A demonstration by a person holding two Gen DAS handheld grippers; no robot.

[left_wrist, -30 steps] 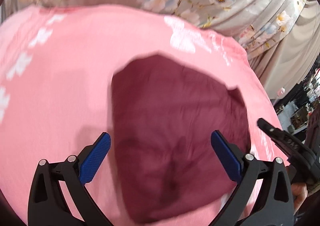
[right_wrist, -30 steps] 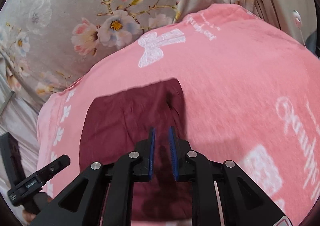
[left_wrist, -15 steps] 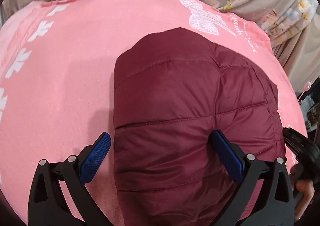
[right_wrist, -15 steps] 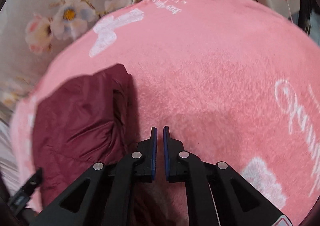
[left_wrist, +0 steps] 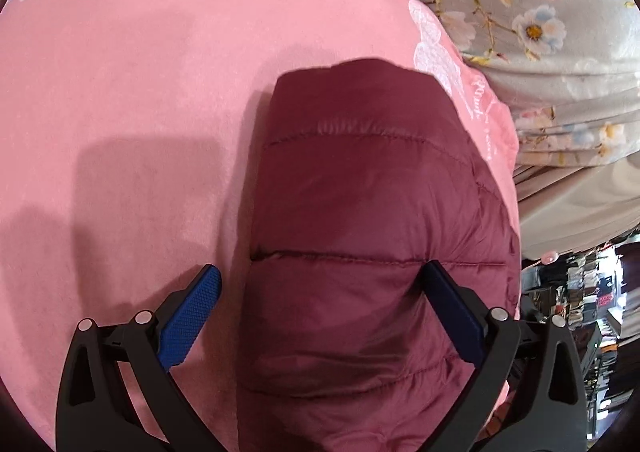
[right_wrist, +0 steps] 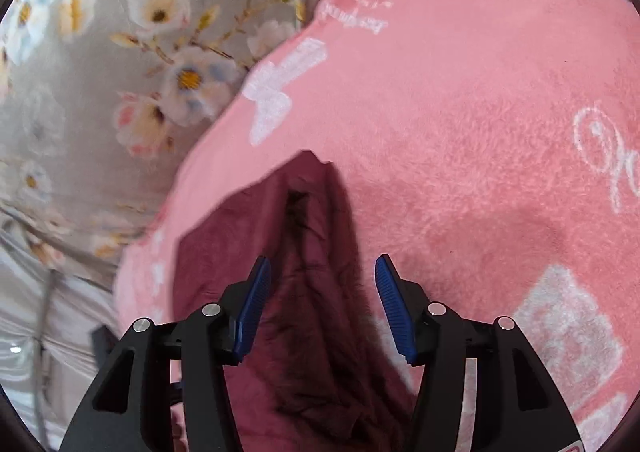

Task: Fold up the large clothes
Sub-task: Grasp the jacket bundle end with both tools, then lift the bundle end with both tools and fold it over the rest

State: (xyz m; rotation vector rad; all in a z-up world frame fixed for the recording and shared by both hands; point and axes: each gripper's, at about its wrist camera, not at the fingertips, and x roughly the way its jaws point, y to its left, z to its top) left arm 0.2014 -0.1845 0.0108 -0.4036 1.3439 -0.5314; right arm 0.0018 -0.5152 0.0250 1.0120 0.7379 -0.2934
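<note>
two grippers hang over a maroon quilted jacket point(left_wrist: 360, 236) that lies folded into a thick bundle on a pink blanket point(left_wrist: 132, 91). the blanket has white bows and looping white script on it, and it covers most of what both cameras see. behind it is a grey floral sheet point(left_wrist: 532, 23) with pale blossoms, gathered in pleats toward the far side.

from the left camera, the left gripper point(left_wrist: 320, 292) has its jaws spread wide, one blue pad off the jacket's left edge above the blanket, the other over the right part of the bundle. whether that pad rests on the fabric i cannot tell; nothing is pinched. the jacket's stitched bands run straight across and its far end is squared off, stopping short of the blanket's white bow.

from the right camera, the right gripper point(right_wrist: 322, 296) has its jaws opening, with a dark crease of the jacket point(right_wrist: 304, 264) lying in the gap between them. neither pad presses on it. its left finger point(right_wrist: 256, 292) is over the maroon cloth and the other over the pink blanket just beside the jacket's edge. here the jacket sits near the blanket's left border, close to the floral sheet, and the view is somewhat blurred. at the far right of the left view there is a dim cluttered room.
</note>
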